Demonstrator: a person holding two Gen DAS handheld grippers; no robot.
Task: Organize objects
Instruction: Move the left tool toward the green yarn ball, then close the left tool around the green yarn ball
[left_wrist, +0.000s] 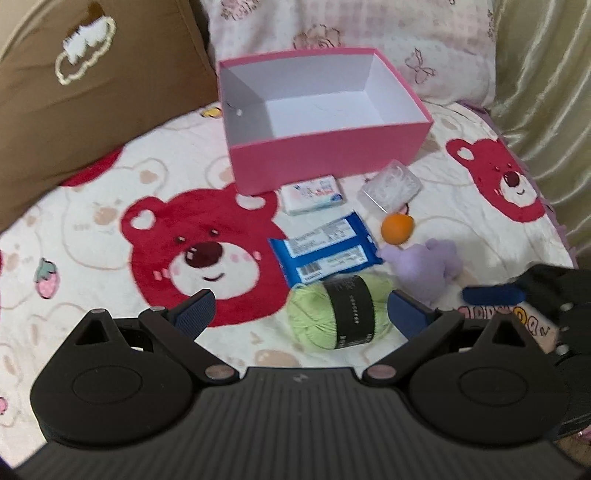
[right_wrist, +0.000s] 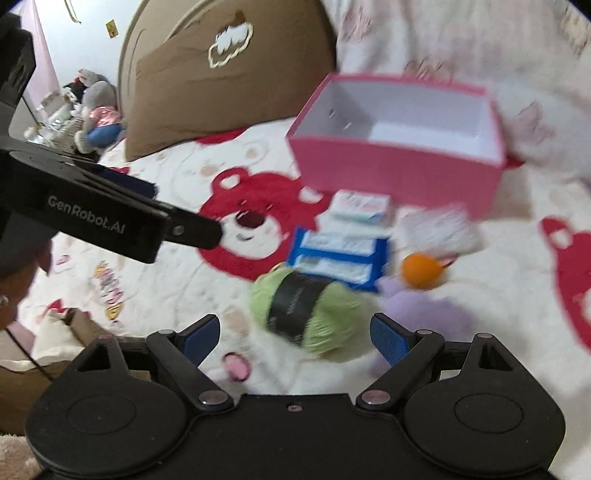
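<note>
An open pink box (left_wrist: 325, 155) with a white, empty inside stands on the bear-print blanket (left_wrist: 92, 229). In front of it lie a white packet (left_wrist: 314, 194), a clear plastic case (left_wrist: 392, 186), a blue wipes pack (left_wrist: 325, 249), an orange ball (left_wrist: 397, 229), a purple plush (left_wrist: 428, 267) and a green yarn ball (left_wrist: 340, 314). My left gripper (left_wrist: 301, 314) is open, just short of the yarn. My right gripper (right_wrist: 295, 332) is open, close to the yarn (right_wrist: 306, 308); it also shows at the right in the left wrist view (left_wrist: 517, 295). The right wrist view is blurred.
A brown pillow (left_wrist: 85, 96) and a floral pillow (left_wrist: 351, 40) lean behind the box (right_wrist: 399, 166). A curtain (left_wrist: 546, 92) hangs at the right. The left gripper's arm (right_wrist: 110, 218) crosses the right wrist view's left side. Plush toys (right_wrist: 96, 110) sit on the floor far left.
</note>
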